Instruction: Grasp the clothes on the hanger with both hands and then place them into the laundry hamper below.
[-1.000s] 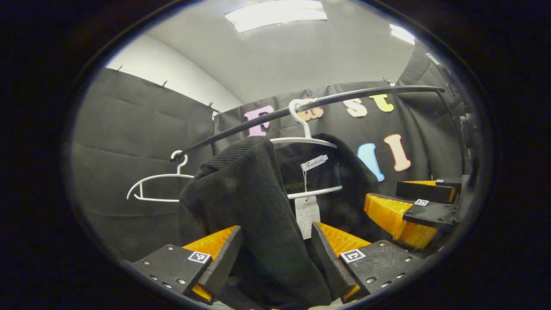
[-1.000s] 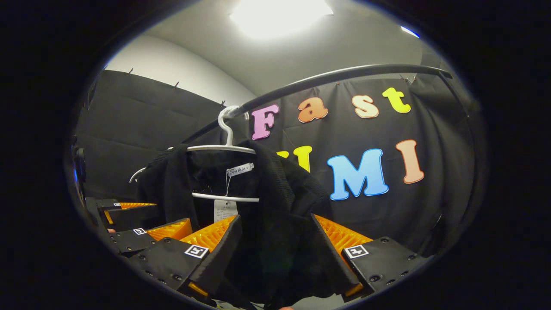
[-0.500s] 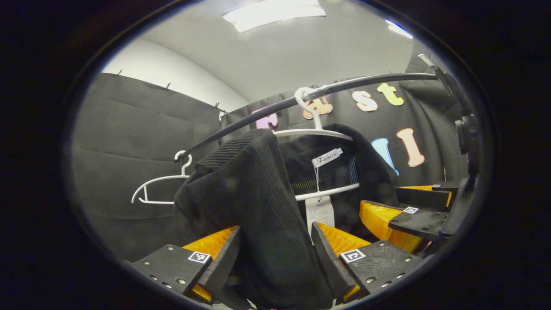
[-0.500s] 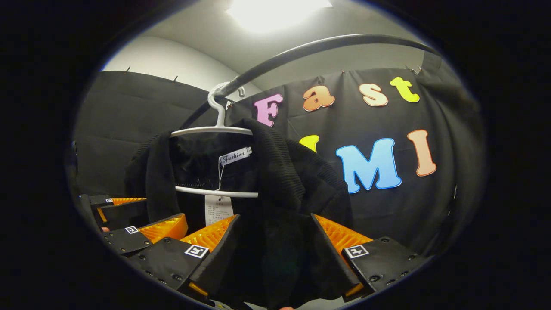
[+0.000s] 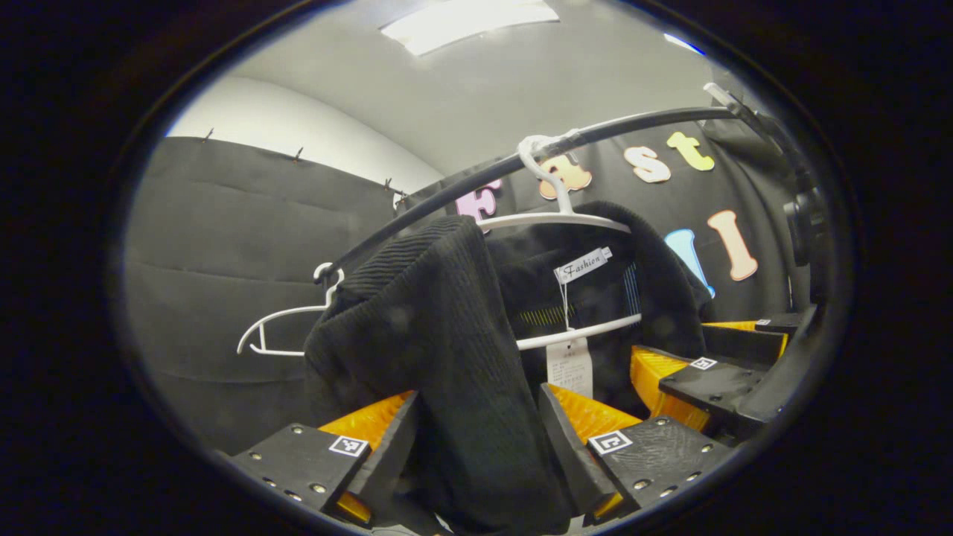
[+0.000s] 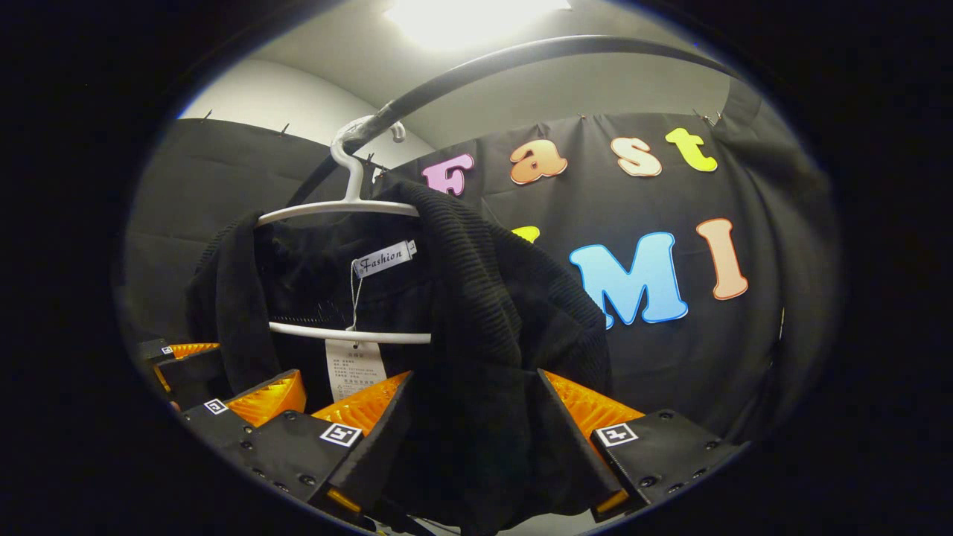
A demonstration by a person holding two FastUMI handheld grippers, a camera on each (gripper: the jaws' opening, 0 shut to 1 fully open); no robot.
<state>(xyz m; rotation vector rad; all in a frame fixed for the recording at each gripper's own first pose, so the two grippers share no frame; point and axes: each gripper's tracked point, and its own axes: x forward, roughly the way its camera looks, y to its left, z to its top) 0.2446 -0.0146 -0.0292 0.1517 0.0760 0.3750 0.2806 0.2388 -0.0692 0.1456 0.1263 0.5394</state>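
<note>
My left gripper [image 5: 476, 439] and right gripper [image 6: 476, 439] each pinch a shoulder of the black sweater [image 5: 424, 320], ready to lift it off the hanger [image 5: 555, 219].

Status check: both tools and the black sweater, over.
Left tool shut on black sweater. Right tool shut on it too. Sweater draped on white hanger, hooked on rail. Hamper unseen.
</note>
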